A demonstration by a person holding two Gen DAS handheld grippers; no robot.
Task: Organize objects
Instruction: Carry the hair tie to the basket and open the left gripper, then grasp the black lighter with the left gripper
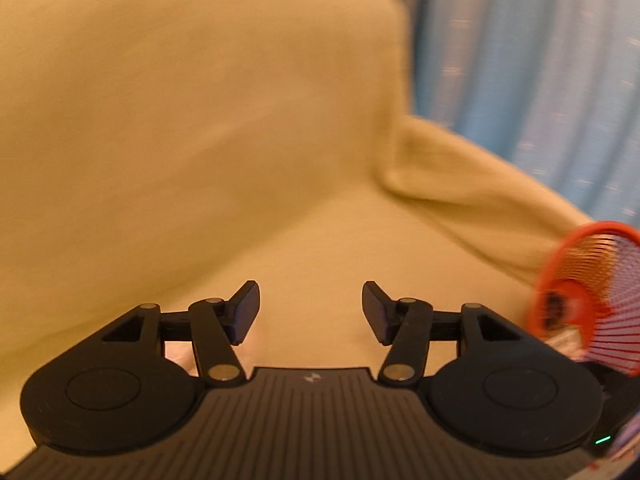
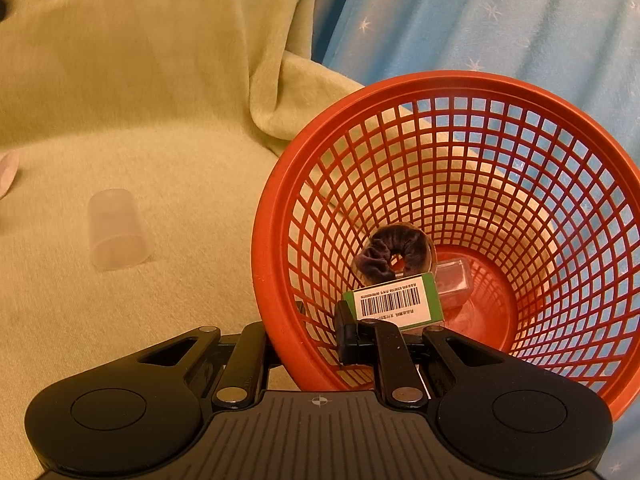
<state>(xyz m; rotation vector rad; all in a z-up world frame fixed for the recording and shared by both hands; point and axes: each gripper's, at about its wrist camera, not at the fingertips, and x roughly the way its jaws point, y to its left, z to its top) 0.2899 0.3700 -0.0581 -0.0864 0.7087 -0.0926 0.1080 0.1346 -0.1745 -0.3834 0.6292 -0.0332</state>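
Right gripper (image 2: 310, 332) is clamped on the red basket (image 2: 460, 88) rim, lower centre; left gripper (image 1: 311, 312) is held apart, empty. Frosted cup (image 2: 116, 232), lying centre-left, is best approached squarely, basket kept steady.

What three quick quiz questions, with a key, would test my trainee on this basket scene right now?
1. True or false: the right gripper clamps the red basket by its rim.
2. Which lies outside the basket? A) dark scrunchie B) frosted cup C) barcoded box
3. Fill in: the left gripper is ____ and holds nothing.

Key: 1 true; 2 B; 3 open.
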